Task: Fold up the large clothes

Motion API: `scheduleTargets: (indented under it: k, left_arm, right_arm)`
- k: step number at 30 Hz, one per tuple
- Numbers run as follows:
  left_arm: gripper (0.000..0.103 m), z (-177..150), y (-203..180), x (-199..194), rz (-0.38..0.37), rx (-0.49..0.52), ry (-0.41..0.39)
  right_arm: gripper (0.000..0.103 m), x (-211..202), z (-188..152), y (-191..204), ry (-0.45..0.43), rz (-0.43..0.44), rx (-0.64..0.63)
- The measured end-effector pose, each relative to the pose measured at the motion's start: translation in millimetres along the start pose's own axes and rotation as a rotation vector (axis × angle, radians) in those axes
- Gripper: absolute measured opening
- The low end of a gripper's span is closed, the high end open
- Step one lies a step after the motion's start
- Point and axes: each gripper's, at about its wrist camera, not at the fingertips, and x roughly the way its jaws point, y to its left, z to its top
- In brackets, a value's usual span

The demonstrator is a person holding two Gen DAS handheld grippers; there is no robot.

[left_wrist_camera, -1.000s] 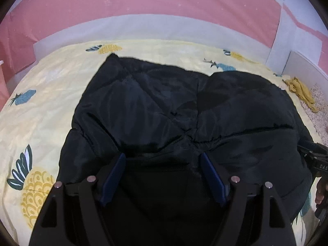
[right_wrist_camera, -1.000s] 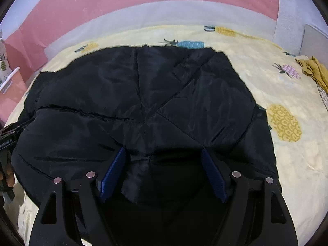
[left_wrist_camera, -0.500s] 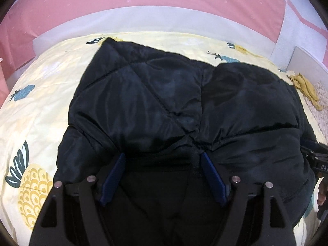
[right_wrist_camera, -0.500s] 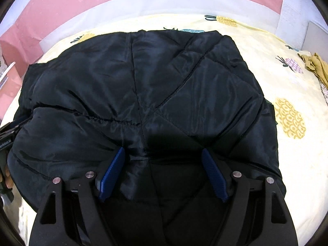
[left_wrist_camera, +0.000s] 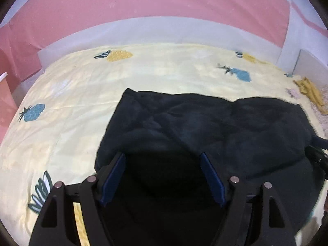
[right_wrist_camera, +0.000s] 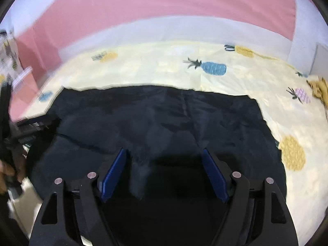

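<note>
Across the pineapple-print bed (left_wrist_camera: 86,94), black quilted jacket (left_wrist_camera: 215,127) lying mid-fold toward the near edge, both left gripper (left_wrist_camera: 163,176) and right gripper (right_wrist_camera: 164,174) spread, pinching nothing; next, probably regrasping an edge for another fold.

Soft indoor light, motion blur, fisheye vignetting

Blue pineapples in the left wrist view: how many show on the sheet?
2: one blue pineapple at the sheet's left edge, another far right. The black jacket may hide more.
</note>
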Motion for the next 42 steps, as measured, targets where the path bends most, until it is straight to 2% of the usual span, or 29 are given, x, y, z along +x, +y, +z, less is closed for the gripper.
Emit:
scheduleTargets:
  k: [2, 6, 10, 13, 15, 20, 24, 30, 42]
  left_arm:
    - [0.081, -4, 4, 12, -0.013, -0.014, 0.003]
    - [0.083, -4, 2, 19, -0.006, -0.024, -0.010]
    - [0.081, 6, 4, 6, -0.010, 0.000, -0.002]
    - [0.081, 18, 12, -8, -0.027, -0.006, -0.049]
    - [0.081, 31, 16, -1, -0.016, -0.008, -0.053]
    - [0.082, 41, 24, 52, -0.004, -0.016, 0.057]
    - [0.084, 39, 39, 79, -0.079, -0.128, 0.113]
    - [0.086, 31, 33, 97, -0.073, -0.139, 0.115]
    - [0.087, 25, 36, 101, -0.075, -0.148, 0.085]
  right_arm:
    - [0.076, 26, 3, -4, 0.051, 0.000, 0.020]
    - [0.076, 51, 7, -3, 0.073, -0.039, 0.026]
    - [0.076, 34, 15, -17, 0.055, -0.002, 0.048]
    - [0.076, 5, 22, -38, -0.040, -0.038, 0.056]
    - [0.076, 6, 29, -61, -0.040, -0.060, 0.097]
    - [0.076, 54, 27, -114, 0.097, -0.143, 0.166]
    - [0.076, 81, 15, -147, 0.130, -0.076, 0.288]
    - [0.076, 91, 12, -146, 0.127, -0.099, 0.277]
    - [0.076, 100, 10, -144, 0.109, -0.106, 0.285]
